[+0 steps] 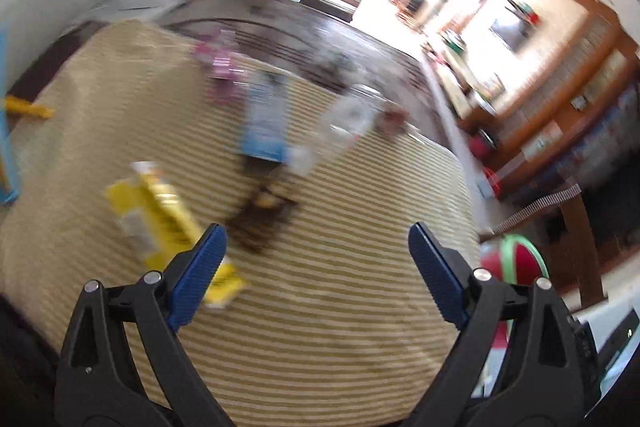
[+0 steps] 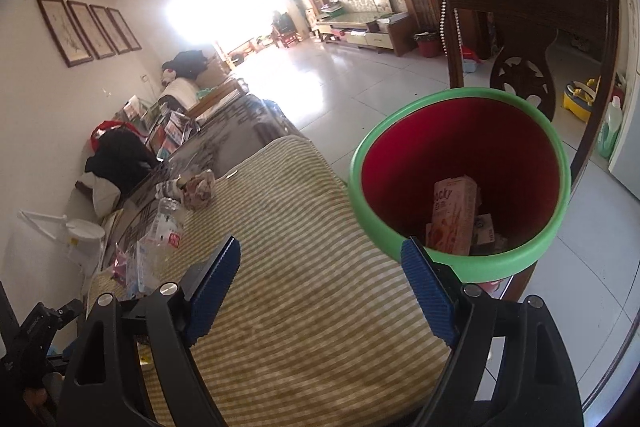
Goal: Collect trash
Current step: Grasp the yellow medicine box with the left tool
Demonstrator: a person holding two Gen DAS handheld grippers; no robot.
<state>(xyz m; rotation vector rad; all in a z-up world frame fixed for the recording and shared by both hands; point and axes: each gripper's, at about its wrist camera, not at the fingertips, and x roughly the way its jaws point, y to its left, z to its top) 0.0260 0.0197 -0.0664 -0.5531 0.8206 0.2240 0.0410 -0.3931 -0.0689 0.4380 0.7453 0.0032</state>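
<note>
Red plastic bin with green rim (image 2: 460, 163), beside the striped beige cloth (image 2: 304, 267): holds a pink snack carton (image 2: 454, 219) and other scraps. Left gripper (image 1: 316, 243) and right gripper (image 2: 320, 259): both spread wide, empty. Step, as judged: between pickups. Next calls for closing on the blurred yellow wrapper (image 1: 160, 211), lying flat near the left jaw.

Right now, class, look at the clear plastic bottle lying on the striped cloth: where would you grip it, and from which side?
Grip the bottle across its round body, near the middle, coming down from above. It lies on its side on the cloth, so its flanks are exposed to a tool's two fingers. The neck end points toward the crumpled wrappers, which probably crowd an approach from there.
</note>
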